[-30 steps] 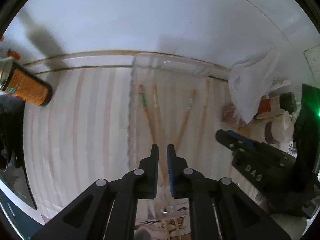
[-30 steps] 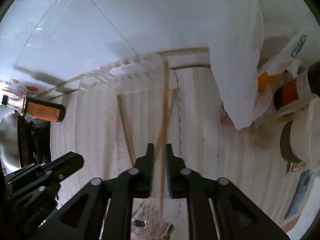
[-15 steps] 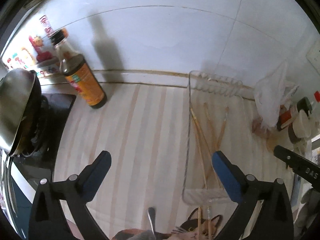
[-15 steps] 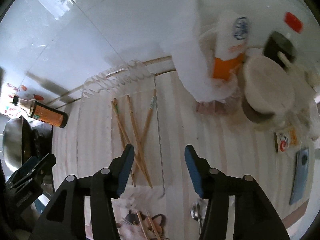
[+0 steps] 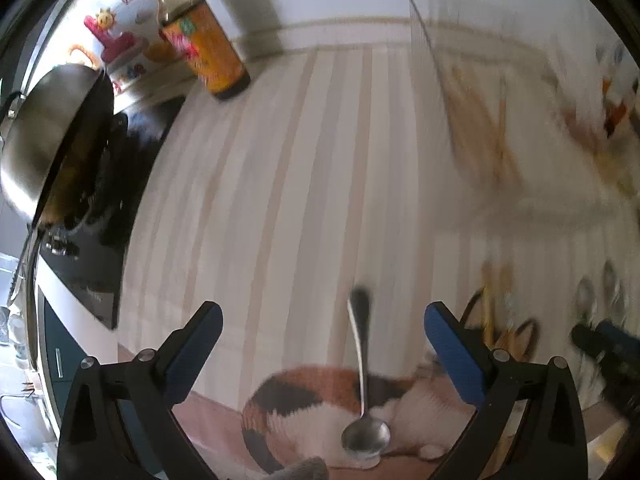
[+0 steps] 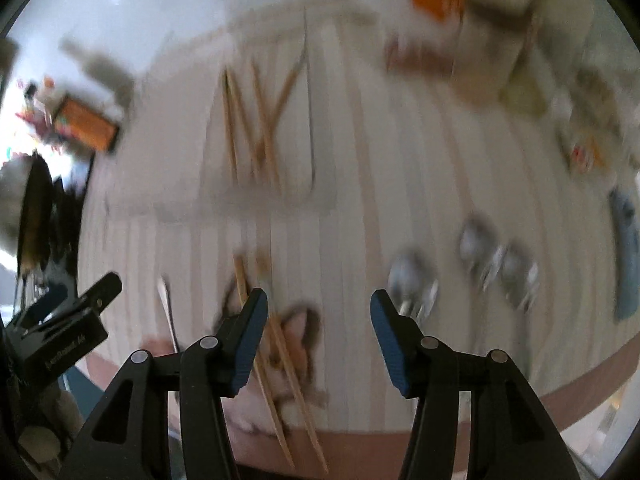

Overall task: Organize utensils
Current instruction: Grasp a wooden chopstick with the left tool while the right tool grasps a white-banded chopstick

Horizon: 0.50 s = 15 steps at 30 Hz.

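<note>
A: Landmark is the cat-print mat (image 5: 320, 404) at the near edge of the striped counter. Where does the spoon (image 5: 362, 376) lie from it?

B: On it. The bowl rests on the cat picture, and the handle runs up and away off the mat's far edge toward the wall. So the long axis is nearly in line with the left gripper's (image 5: 320, 344) pointing direction, tilted a little.

A: And the tool?

B: The left gripper stands as wide as it goes, nothing between the pads, and the spoon sits about midway between the two fingers. It points steeply down at the mat. The jaws have just been opening.

A: Right side?

B: The right gripper (image 6: 318, 340) is about half open, also empty, also tipped steeply down. Its jaws too have just been opening. A pair of chopsticks (image 6: 280, 376) lies on the mat under its left finger, long axis running near to far. More spoons (image 6: 412, 284) lie on the counter to the right of the mat, blurred.

A: Which hand is nearer the spoon on the mat?

B: The left, I judge; it straddles it already. The clear tray (image 6: 256, 196) with chopsticks in it sits beyond the mat, toward the wall.

A: Next call?

B: Likely a lowering onto the handle, jaws across it.
</note>
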Available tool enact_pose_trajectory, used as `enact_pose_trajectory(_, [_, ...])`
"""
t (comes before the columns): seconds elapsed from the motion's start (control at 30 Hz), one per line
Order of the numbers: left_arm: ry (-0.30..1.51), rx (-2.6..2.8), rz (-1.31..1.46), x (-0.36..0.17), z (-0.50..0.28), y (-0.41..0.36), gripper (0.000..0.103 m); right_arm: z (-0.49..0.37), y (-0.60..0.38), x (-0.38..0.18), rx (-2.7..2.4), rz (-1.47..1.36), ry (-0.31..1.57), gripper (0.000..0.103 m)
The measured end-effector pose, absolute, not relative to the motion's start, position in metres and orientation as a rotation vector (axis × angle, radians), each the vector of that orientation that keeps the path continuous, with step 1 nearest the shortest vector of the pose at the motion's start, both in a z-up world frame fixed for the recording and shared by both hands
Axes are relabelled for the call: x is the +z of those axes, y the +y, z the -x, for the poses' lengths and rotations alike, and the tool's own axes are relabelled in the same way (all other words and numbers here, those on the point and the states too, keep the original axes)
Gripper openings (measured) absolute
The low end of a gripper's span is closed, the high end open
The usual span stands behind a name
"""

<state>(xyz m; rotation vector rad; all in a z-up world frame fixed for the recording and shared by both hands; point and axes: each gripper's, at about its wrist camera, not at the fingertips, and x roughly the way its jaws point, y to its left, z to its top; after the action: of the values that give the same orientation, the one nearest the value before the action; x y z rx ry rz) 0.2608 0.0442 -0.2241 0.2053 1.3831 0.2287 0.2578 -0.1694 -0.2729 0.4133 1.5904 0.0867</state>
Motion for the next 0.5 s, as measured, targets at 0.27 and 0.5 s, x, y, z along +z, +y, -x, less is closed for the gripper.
enact_pose_trajectory(0.27, [1.464, 0.236, -0.216, -0.257, -0.224, 0.042, 0.103, -0.217, -0.126, -0.309, 0.133, -0.268, 1.651, 0.02])
enact_pose_trajectory(0.5, [1.501, 0.108, -0.138, -0.26, -0.216, 0.005, 0.102, -0.207, -0.164, -0.311, -0.008, -0.308, 1.659, 0.0])
